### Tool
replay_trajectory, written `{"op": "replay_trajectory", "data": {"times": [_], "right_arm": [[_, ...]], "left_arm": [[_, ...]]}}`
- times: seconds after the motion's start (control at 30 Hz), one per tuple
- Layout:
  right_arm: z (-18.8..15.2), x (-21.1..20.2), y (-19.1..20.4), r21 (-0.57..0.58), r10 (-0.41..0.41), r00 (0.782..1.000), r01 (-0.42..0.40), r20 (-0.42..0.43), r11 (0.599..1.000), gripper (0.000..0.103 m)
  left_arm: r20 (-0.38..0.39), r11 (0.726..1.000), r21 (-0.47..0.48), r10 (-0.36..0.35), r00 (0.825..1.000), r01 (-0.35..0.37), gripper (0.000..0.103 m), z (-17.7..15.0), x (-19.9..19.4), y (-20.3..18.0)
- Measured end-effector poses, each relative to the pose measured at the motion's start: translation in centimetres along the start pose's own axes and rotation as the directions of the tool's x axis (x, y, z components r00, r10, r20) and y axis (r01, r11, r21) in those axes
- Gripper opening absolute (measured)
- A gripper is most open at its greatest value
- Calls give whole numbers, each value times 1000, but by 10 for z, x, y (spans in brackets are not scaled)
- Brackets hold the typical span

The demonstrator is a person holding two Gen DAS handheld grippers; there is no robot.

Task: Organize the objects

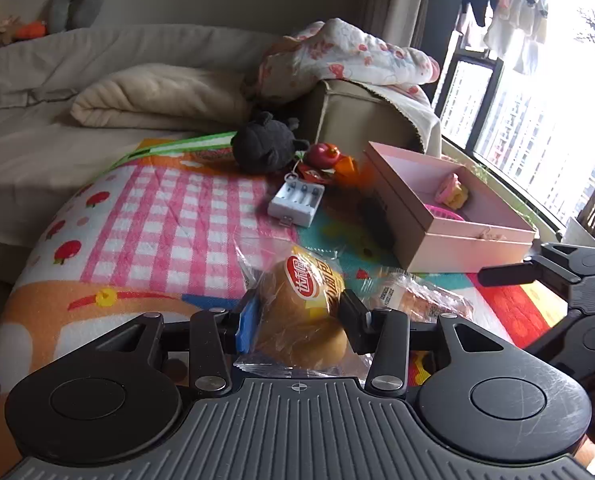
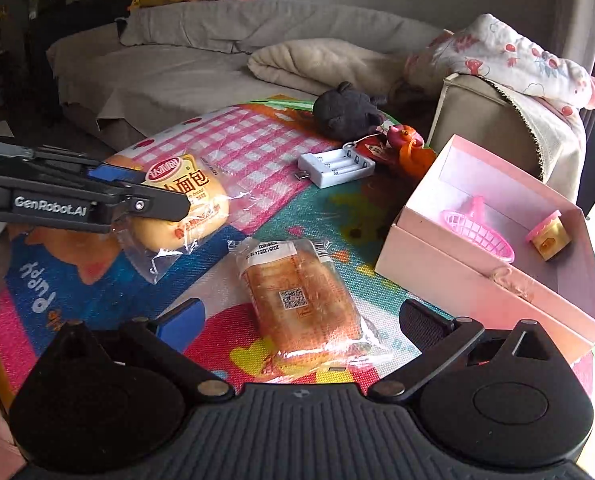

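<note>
Left gripper (image 1: 301, 320): clamped on wrapped bun (image 1: 303, 312), over mat (image 1: 157, 208).
Right gripper (image 2: 301, 320): spread wide around toast packet (image 2: 301, 300).
Advice: close squarely, gently; carry to pink box (image 2: 477, 280).

Black left gripper (image 2: 153, 196) marked "GenRobot.AI", blue pad, silver screws, ribbed grey base.

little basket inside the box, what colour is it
Pink, clearest in the right wrist view.
</note>
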State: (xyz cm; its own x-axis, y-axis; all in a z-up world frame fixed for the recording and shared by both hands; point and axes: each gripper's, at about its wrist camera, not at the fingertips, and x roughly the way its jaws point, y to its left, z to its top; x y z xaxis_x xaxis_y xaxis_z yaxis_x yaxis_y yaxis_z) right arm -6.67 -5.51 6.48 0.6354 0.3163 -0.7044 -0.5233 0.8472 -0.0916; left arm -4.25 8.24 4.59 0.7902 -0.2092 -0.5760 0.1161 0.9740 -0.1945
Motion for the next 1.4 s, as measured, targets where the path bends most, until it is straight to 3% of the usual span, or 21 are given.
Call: {"op": "replay_trajectory", "data": {"times": [0.2,0.33,0.37,0.43,0.53,0.73,0.8,0.9,0.93,1.03,1.1,1.17,1.27,1.4], "right_arm": [[12,44,-14,73,61,995,-55,-78,996,103],[7,35,-16,119,128,987,-116,-98,986,56],[5,27,-20,151,156,983,-141,-94,979,55],[-3,5,-30,205,160,985,-145,-58,968,54],[-17,-32,-43,211,67,998,-67,8,975,54],[-37,-86,-74,228,-123,987,96,104,969,54],[-44,-94,-87,261,-155,980,119,122,958,54],[-54,-99,-103,308,-193,972,146,130,940,54],[-58,-99,-108,320,-205,970,154,131,935,54],[-68,-101,-122,358,-200,971,141,133,923,54],[-71,-102,-128,372,-206,969,142,136,917,54],[-71,-102,-134,381,-208,968,140,142,914,54],[-59,-99,-143,391,-213,965,137,156,910,54],[-7,-78,-166,422,-196,962,99,191,901,54]], "left_arm": [[-15,1000,10,2,1000,-2,48,-3,-1,0],[-28,1000,20,-2,1000,3,48,-4,-2,0],[-31,1000,19,-3,1000,3,48,-4,-2,-1],[-38,1000,12,-17,999,17,48,-2,-2,-4],[-38,996,28,-80,996,81,48,18,1,-24],[89,977,143,-172,981,158,49,89,28,-106],[111,970,111,-228,967,216,49,110,52,-132],[53,942,10,-334,941,334,51,125,103,-159],[14,943,-4,-332,943,332,51,124,123,-167],[-47,971,8,-238,970,239,48,110,158,-172],[-53,969,-23,-248,967,248,48,100,157,-158],[-35,965,-16,-261,965,261,49,88,137,-139],[37,972,73,-227,973,224,49,71,99,-116],[57,977,146,-168,984,158,49,50,64,-84]]}}
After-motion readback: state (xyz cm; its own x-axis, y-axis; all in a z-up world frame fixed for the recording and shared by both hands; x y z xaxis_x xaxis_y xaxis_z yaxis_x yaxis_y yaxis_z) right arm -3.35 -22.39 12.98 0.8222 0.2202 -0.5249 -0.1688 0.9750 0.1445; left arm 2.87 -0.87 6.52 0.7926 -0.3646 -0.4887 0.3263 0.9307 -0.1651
